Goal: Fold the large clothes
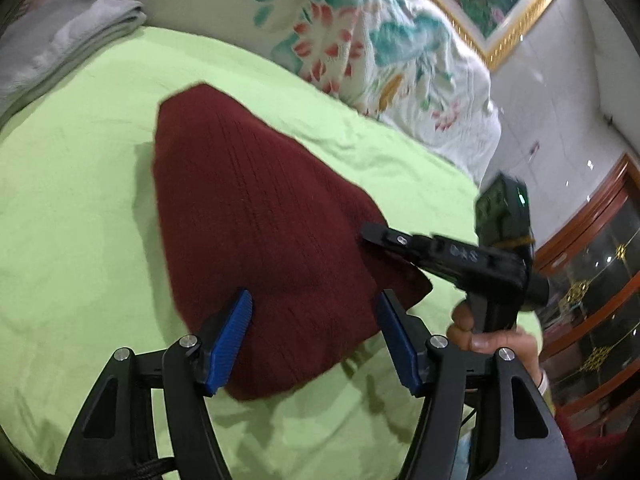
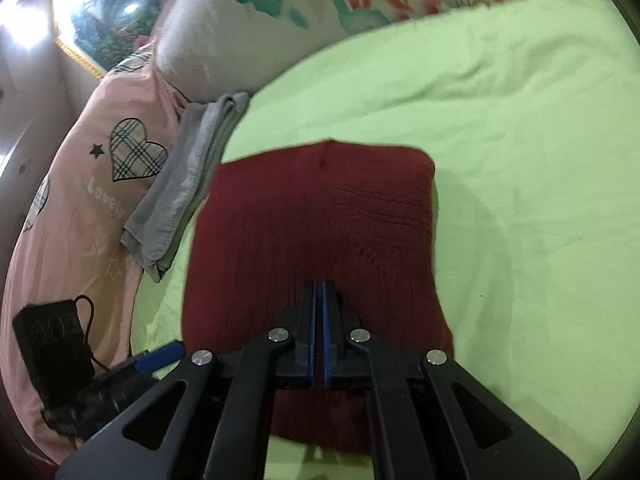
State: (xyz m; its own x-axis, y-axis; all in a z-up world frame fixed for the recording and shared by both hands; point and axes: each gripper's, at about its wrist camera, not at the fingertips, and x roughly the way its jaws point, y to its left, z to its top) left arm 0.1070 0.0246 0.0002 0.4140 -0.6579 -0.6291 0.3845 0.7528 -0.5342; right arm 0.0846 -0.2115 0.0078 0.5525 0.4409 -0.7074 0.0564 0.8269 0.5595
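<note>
A home bedroom: a bed in a light green sheet point(image 1: 80, 208) is filling the near view, a floral quilt point(image 1: 380, 52) and pink bedding with plaid hearts point(image 2: 92, 184) are lying at the far edge, and a gold-framed painting point(image 1: 500, 4) is hanging beyond.

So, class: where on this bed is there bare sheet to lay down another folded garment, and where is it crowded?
Bare green sheet lies right of the red sweater, up to the floral quilt. Left is crowded: grey towel, pink cover, black pouch. A narrower bare strip runs between sweater and quilt.
</note>
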